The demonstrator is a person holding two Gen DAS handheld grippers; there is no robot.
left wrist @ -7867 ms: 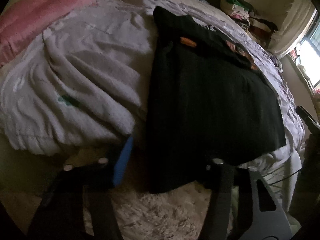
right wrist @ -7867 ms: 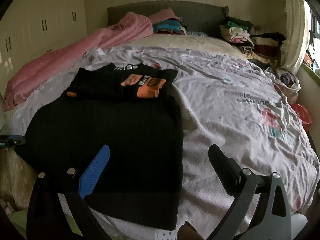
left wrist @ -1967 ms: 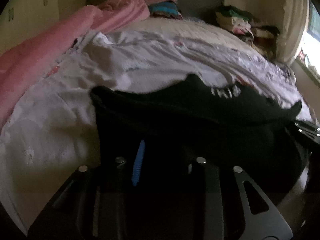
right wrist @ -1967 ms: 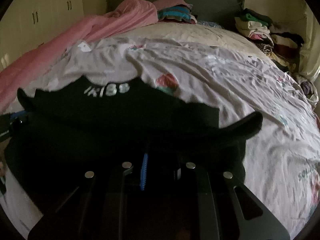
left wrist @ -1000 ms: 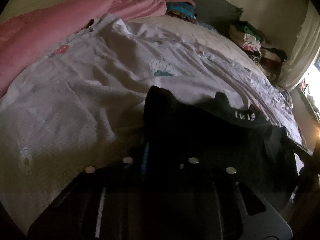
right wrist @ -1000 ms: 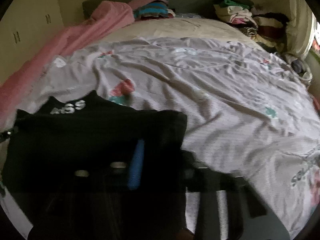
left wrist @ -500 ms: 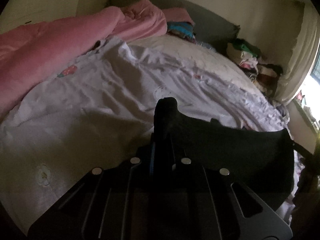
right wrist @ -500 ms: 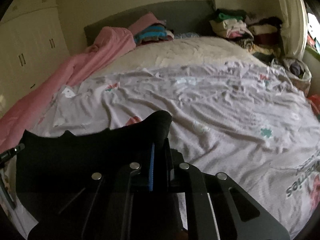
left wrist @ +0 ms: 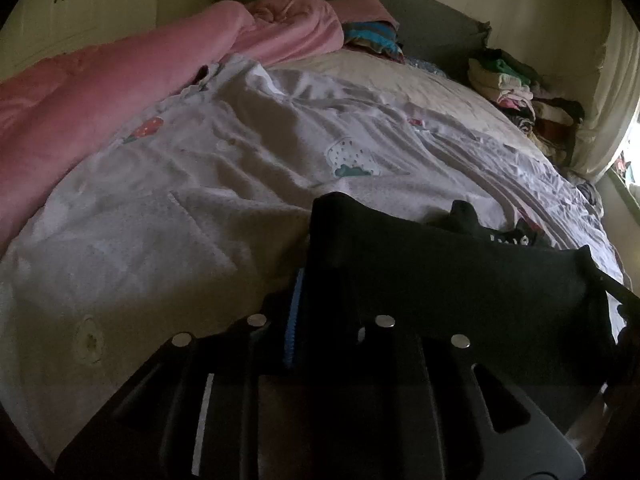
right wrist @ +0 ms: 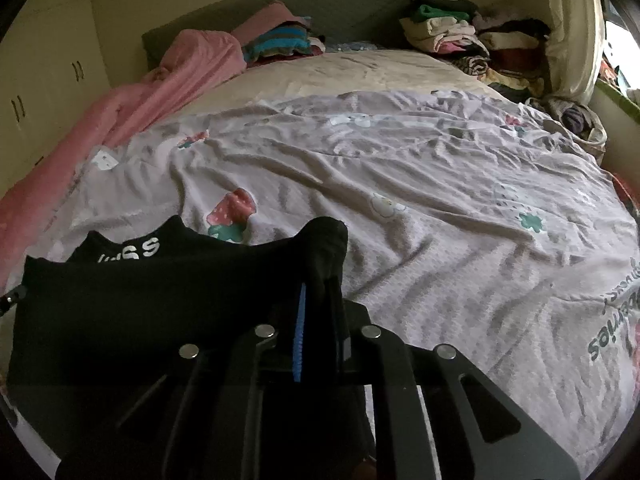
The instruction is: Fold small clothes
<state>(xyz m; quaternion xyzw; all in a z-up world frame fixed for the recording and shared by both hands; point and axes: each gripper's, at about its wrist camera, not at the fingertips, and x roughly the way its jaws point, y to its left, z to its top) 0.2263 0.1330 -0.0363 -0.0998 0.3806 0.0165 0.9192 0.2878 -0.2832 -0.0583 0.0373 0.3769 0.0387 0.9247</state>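
A small black shirt (left wrist: 460,276) with white lettering hangs stretched between my two grippers above the near edge of the bed. My left gripper (left wrist: 316,276) is shut on its left corner, which sticks up past the fingertips. My right gripper (right wrist: 320,280) is shut on the other corner of the black shirt (right wrist: 160,304). The white letters (right wrist: 132,252) show on a layer behind the held edge. The far right gripper tip shows at the right edge of the left wrist view (left wrist: 616,292).
The bed is covered by a pale printed sheet (right wrist: 440,208). A pink duvet (left wrist: 80,108) lies along the left side. Folded striped clothes (right wrist: 280,42) sit at the headboard, a heap of clothes (right wrist: 460,32) at the far right. Cupboards (right wrist: 24,92) stand on the left.
Both grippers closed on the shirt's near corners and raised them off the bed. In the last half second the held edge dropped slightly and moved forward; the white lettering shows again behind it.
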